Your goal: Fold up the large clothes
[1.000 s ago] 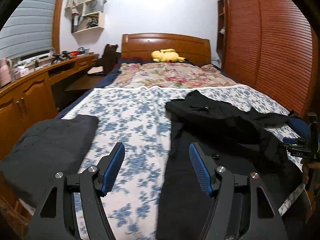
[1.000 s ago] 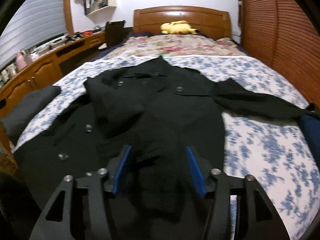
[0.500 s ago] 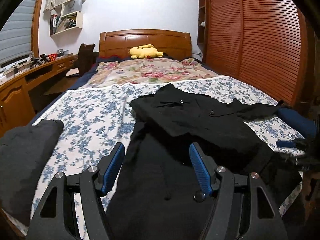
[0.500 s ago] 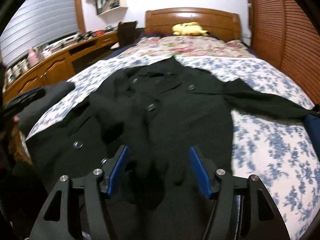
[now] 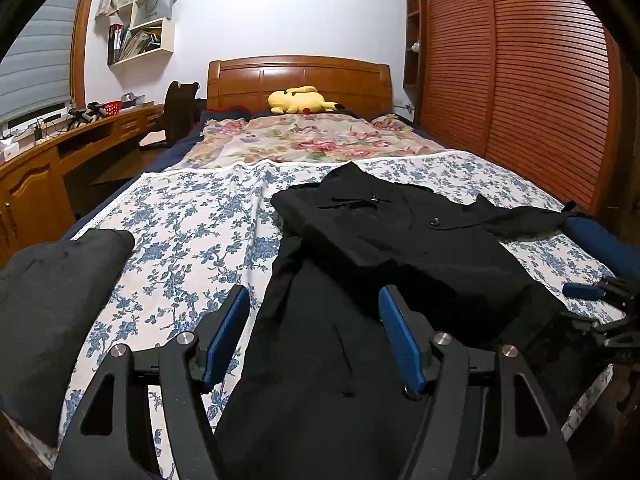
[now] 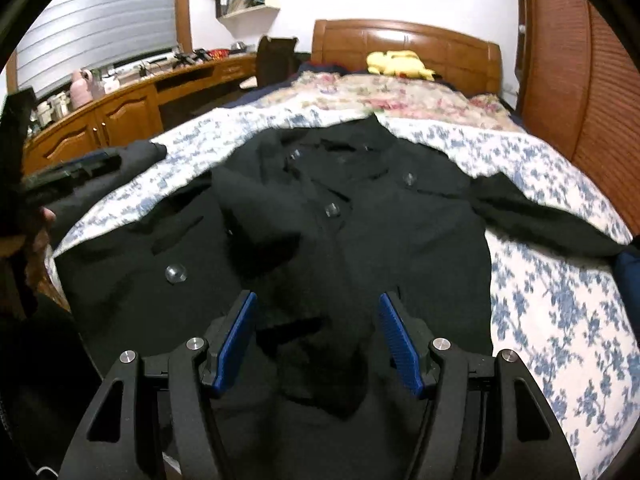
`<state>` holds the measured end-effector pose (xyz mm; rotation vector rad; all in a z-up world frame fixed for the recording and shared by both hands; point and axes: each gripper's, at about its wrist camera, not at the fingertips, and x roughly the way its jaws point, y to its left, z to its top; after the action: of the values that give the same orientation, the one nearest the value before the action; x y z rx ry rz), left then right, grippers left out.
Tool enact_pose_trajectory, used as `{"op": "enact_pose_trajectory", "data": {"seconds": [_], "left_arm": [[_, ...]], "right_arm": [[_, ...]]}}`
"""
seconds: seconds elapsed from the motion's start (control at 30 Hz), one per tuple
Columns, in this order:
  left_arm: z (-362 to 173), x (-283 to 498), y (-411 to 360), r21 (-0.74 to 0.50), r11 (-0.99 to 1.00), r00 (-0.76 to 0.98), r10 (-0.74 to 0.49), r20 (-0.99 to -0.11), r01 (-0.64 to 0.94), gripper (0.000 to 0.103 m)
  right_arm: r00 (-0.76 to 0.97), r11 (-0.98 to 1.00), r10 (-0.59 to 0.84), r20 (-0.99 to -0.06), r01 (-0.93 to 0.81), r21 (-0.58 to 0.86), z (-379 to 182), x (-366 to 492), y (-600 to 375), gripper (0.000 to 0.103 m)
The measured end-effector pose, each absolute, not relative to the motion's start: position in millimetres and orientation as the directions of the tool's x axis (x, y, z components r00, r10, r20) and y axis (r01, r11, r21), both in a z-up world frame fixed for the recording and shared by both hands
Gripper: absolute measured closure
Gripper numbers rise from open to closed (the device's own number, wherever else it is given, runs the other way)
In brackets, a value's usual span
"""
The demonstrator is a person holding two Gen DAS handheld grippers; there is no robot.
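Bedroom, floral bed. Black coat spread across near end, one sleeve folded over front. Left gripper and right gripper hovering above hem, jaws apart, holding nothing.

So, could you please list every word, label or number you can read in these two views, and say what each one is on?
None can be read.
White paper bag on the wall shelf: a dark line of print, too small to read.
Binders and books on that shelf: spines too small and blurred.
Black coat, blue-flowered sheet, yellow plush toy: no text visible.
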<state>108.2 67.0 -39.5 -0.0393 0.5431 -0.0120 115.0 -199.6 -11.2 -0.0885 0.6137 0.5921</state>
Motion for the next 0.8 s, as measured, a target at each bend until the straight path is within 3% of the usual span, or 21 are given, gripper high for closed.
{"op": "enact_pose_trajectory", "data": {"seconds": [0.17,0.37,0.43,0.47,0.57,0.67,0.8], "left_arm": [[-40.1,107.9,67.0,-0.036,0.999,0.856,-0.021,-0.517,0.003,0.035],[-39.0,104.7,67.2,-0.026,1.000,0.859,-0.022,-0.512,0.010,0.035],[-38.5,103.9,68.6,-0.030,1.000,0.860,-0.022,-0.510,0.008,0.035],[-38.2,103.7,70.0,-0.034,0.999,0.861,-0.023,-0.509,0.006,0.035],[-37.6,103.2,72.3,-0.040,0.999,0.863,-0.022,-0.505,0.002,0.035],[-37.1,102.8,73.6,-0.044,0.999,0.865,-0.023,-0.501,0.002,0.035],[-36.5,102.4,73.6,-0.040,0.999,0.867,-0.023,-0.497,0.004,0.035]], "right_arm": [[0.658,0.841,0.474,-0.586,-0.536,0.078,-14.1,121.3,-198.3,0.038],[0.548,0.852,0.444,-0.709,-0.504,0.144,-62.5,143.7,-208.7,0.038],[0.505,0.825,0.491,-0.710,-0.532,0.192,-68.7,143.8,-210.2,0.064],[0.484,0.806,0.518,-0.705,-0.552,0.213,-68.1,142.6,-209.4,0.088],[0.504,0.791,0.529,-0.683,-0.584,0.182,-53.2,135.7,-209.7,0.096],[0.564,0.806,0.505,-0.654,-0.580,0.122,-28.6,132.4,-220.4,0.097],[0.750,0.886,0.301,-0.589,-0.448,-0.118,4.0,124.8,-236.9,0.096]]}}
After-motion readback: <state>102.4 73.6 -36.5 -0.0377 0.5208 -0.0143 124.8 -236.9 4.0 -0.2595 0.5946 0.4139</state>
